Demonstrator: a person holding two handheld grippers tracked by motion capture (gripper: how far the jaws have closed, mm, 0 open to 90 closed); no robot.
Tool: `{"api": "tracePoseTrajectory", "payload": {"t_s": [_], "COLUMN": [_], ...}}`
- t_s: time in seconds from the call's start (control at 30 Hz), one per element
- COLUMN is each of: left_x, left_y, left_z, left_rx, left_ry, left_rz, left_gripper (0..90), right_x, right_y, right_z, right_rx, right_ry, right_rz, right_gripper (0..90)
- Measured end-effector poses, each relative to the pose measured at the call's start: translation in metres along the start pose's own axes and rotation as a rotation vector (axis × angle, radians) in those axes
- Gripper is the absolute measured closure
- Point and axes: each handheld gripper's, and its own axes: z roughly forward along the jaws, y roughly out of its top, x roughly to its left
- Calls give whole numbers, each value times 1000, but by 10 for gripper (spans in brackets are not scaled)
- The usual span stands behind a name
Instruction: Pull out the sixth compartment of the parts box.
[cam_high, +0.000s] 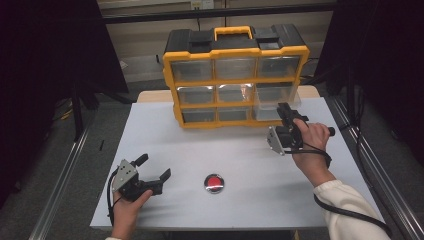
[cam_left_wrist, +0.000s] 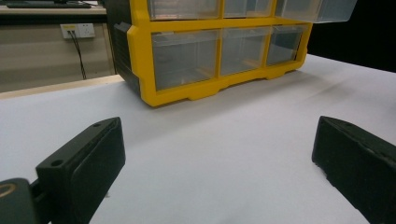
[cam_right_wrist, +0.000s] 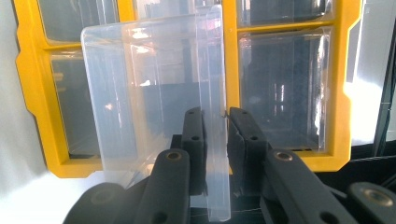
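Note:
A yellow and black organizer (cam_high: 235, 75) with clear drawers stands at the back of the white table (cam_high: 190, 145). One clear drawer (cam_high: 272, 102) in its right column is pulled partly out. My right gripper (cam_high: 286, 112) is turned on its side and shut on that drawer's front wall. In the right gripper view the jaws (cam_right_wrist: 215, 116) pinch the thin clear wall of the drawer (cam_right_wrist: 140, 93) in front of the organizer's yellow frame (cam_right_wrist: 348, 93). My left gripper (cam_high: 154, 166) rests open at the front left with nothing between its jaws (cam_left_wrist: 215, 154). It faces the organizer (cam_left_wrist: 140, 70).
A round metal disc with a red centre (cam_high: 214, 183) lies on the table near the front middle. Metal rails run along both sides of the table. A wall socket (cam_left_wrist: 77, 30) sits behind the table in the left gripper view.

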Motion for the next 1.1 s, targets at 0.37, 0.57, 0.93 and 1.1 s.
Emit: {"api": "tracePoseTrajectory", "payload": {"t_s": [0.37, 0.57, 0.93, 1.1], "left_x": [0, 0, 0, -1], "left_y": [0, 0, 0, -1], "left_z": [0, 1, 0, 1], "left_rx": [4, -4, 7, 6], "left_ry": [-1, 3, 2, 0], "left_rz": [10, 3, 16, 3], "left_gripper": [26, 26, 26, 27], "right_x": [2, 2, 5, 8], "right_y": [-1, -1, -2, -4], "right_z": [-1, -2, -8, -11], "right_rx": [0, 2, 0, -4], "right_ry": [-5, -15, -20, -17], "right_rz": [25, 72, 163, 243], "right_gripper": [775, 735, 628, 601]}}
